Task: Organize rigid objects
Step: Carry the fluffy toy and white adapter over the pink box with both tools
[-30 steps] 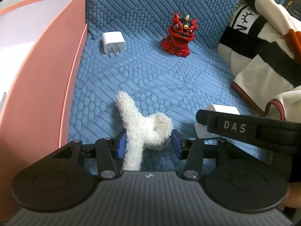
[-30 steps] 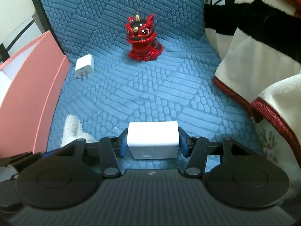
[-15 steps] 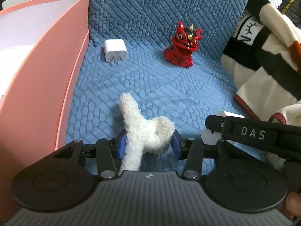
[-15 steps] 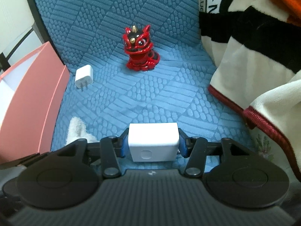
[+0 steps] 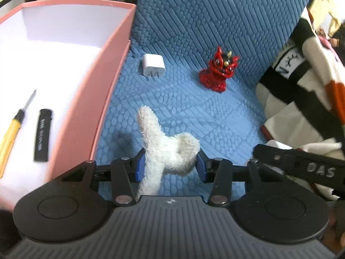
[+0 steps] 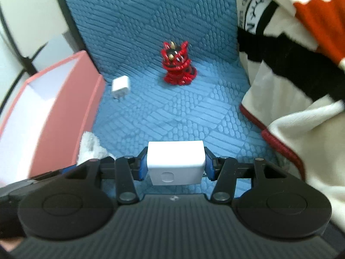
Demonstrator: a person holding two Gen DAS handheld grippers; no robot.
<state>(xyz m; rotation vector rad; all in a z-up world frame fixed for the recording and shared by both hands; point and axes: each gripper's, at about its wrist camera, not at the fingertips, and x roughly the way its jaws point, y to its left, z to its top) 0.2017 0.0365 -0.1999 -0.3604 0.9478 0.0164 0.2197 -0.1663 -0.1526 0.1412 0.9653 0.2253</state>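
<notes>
My left gripper (image 5: 169, 166) is shut on a white fluffy plush toy (image 5: 166, 149), held above the blue quilted seat beside the pink box (image 5: 112, 79). My right gripper (image 6: 175, 166) is shut on a white rectangular charger block (image 6: 175, 161), also lifted over the seat. The plush shows at the lower left of the right wrist view (image 6: 90, 146). A red lion figurine (image 5: 218, 71) (image 6: 177, 67) stands at the back of the seat. A small white plug adapter (image 5: 153, 65) (image 6: 120, 86) lies near the box's far corner.
The pink box, white inside, holds a yellow-handled screwdriver (image 5: 13, 127) and a black lighter (image 5: 42, 136). A striped cream, black and orange blanket (image 5: 301, 99) (image 6: 291, 75) is piled along the right. The blue backrest (image 5: 215, 10) rises behind.
Both grippers have risen with their loads and the views look down more steeply. The left view now looks into the pink box, showing the screwdriver and lighter.
</notes>
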